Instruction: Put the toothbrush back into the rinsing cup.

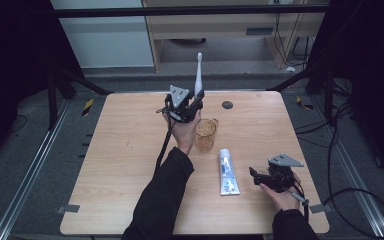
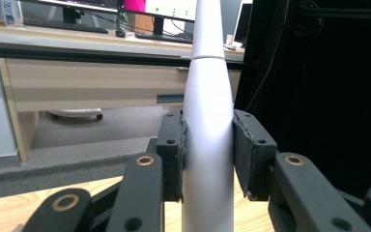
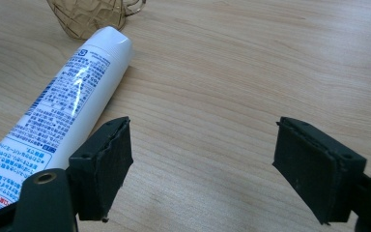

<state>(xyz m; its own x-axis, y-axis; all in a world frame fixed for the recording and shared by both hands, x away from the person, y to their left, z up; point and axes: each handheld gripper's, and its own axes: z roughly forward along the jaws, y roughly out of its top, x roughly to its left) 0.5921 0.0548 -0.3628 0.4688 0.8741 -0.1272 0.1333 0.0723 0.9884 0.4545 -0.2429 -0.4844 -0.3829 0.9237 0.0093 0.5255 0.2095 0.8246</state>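
High view shows left tongs [image 1: 196,102] clamping an upright electric toothbrush [image 1: 198,75] above the amber cup [image 1: 205,135], likely next lowering it in, while right tongs [image 1: 256,176] rest released by the toothpaste tube [image 1: 227,171].

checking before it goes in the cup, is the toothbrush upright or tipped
Upright: the toothbrush stands nearly vertical, head up, clamped by its handle in the left gripper above the cup.

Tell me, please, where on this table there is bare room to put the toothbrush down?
The widest free patch is the table's left half, between its left edge and the sleeve. The far right corner past the dark disc is also bare. The middle is crowded: cup, tube and right hand-held gripper sit close together. The toothbrush is held above the cup's far side.
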